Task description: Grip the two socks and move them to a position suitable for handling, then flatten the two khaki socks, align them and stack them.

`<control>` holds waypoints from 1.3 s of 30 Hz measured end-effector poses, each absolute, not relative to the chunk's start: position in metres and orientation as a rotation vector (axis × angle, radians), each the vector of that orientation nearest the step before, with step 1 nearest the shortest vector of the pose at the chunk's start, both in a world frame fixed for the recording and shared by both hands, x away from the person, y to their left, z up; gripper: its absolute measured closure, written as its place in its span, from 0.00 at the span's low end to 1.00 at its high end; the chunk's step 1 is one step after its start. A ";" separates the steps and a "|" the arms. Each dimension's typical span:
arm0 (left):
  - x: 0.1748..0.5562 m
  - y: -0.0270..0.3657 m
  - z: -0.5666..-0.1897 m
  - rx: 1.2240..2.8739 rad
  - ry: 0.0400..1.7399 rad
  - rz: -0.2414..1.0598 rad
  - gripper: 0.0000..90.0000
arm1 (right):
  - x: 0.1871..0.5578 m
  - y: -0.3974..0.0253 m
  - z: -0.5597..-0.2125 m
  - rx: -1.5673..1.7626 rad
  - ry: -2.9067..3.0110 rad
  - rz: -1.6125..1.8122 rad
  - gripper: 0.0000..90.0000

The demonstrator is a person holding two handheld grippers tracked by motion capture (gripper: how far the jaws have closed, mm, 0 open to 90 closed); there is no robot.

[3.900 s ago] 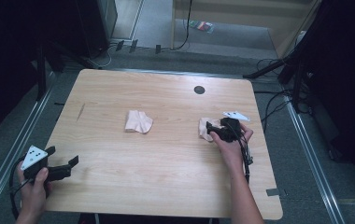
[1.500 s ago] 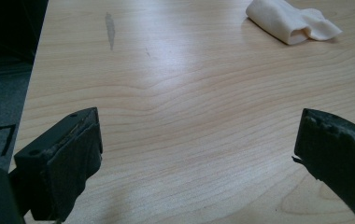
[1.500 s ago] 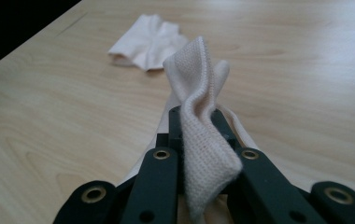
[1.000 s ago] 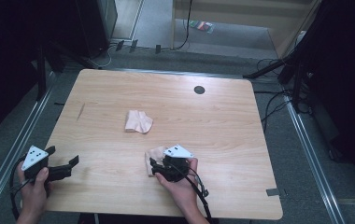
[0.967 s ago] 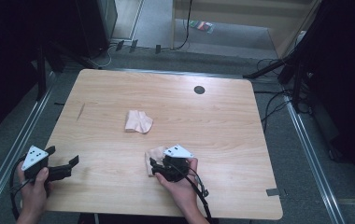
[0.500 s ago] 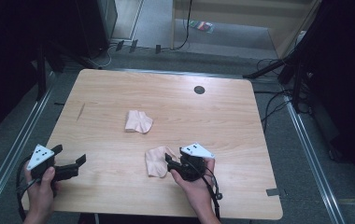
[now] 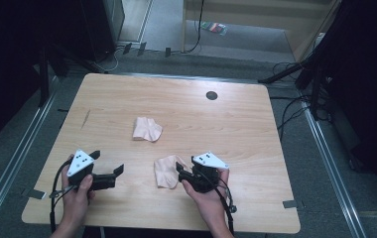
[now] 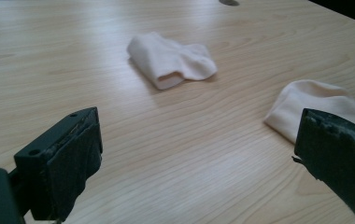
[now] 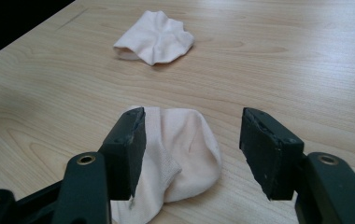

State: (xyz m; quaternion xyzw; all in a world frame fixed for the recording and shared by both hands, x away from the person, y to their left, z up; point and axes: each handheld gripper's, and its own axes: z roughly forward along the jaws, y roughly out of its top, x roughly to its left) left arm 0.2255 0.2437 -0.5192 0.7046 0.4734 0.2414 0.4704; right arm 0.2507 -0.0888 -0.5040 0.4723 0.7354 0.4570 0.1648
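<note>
There are two socks on the table [image 7: 256, 129]. Both are pale pink. The near sock [image 7: 166, 171] lies flat close to the front edge of the table. The far sock [image 7: 147, 129] lies crumpled near the middle of the table. The two socks are apart and do not touch.

There are two grippers, one in each hand. The right gripper [image 7: 182, 172] sits just beside the near sock, on its right side. In the right gripper view its jaws stand wide apart over the near sock [image 9: 180, 149], and the sock lies loose between them on the wood. The jaws hold nothing. The far sock [image 9: 154, 37] shows farther up the table.

The left gripper [image 7: 108, 168] is at the front left of the table, well apart from both socks. Its jaws are spread wide too, and nothing is in them. The left gripper view shows both socks, the far sock [image 8: 171, 60] ahead and the near sock [image 8: 313, 105] off to the right.

There is one small dark round hole [image 7: 212, 95] near the far edge of the table.
</note>
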 end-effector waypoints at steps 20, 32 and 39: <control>0.234 0.185 -0.537 1.756 1.070 0.474 0.02 | 0.250 -0.089 -0.519 1.376 2.157 1.350 0.65; 0.231 0.187 -0.542 1.762 1.058 0.429 0.02 | 0.254 -0.059 -0.536 1.293 2.235 1.236 0.57; 0.231 0.187 -0.542 1.762 1.059 0.421 0.02 | 0.250 -0.052 -0.539 1.248 2.245 1.171 0.85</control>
